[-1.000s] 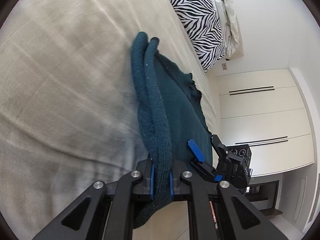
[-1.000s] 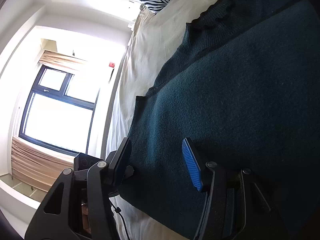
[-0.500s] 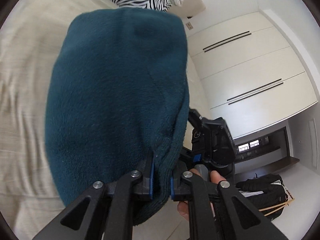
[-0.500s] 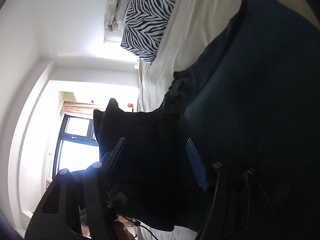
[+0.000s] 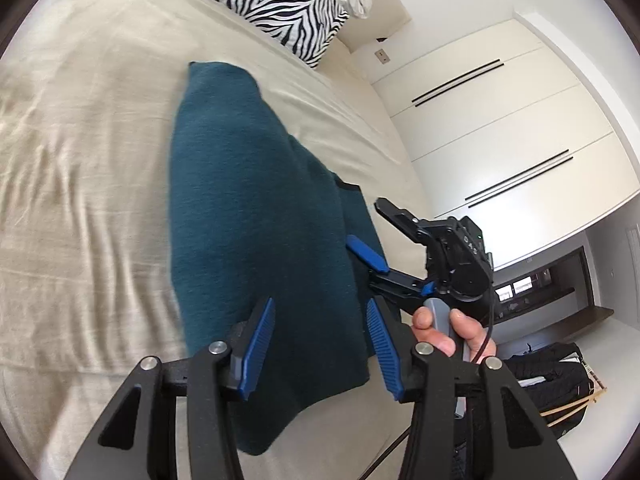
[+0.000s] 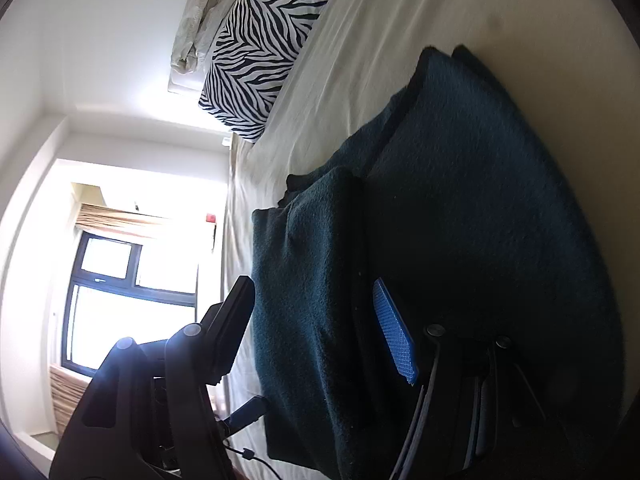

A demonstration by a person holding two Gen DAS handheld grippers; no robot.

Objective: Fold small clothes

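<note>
Teal knitted garment (image 5: 256, 216) lying on the beige bed (image 5: 80, 160), one part folded over onto the rest so that a doubled layer shows, with a ridge along the fold (clearest in the right wrist view (image 6: 460, 208)). Lower edge reaching almost to the near edge of the bed. Dark trim visible at one corner of the upper layer.

Left claw (image 5: 320, 344) released, blue pads spread wide apart, hovering over the lower end of the garment, nothing between the pads. Whether the tips touch the knit, impossible to tell.

Right claw (image 6: 320, 320) likewise released, jaws spread wide, one blue-padded finger over the dark folded layer, the other black finger toward the bed's edge. Seen also from the left wrist view (image 5: 380, 236), low beside the garment's right side, holding nothing. Person's hand (image 5: 452, 332) wrapped around its grey handle, cable running down from it.

Zebra-striped pillow (image 5: 260, 4) at the head of the bed, well apart from the garment, crumpled pale cloth (image 6: 200, 16) beside it. White wardrobe doors (image 5: 500, 140) with dark slim handles beyond the bed. Bright window (image 6: 120, 300) with dark frame on the other side (view there washed out by light).
</note>
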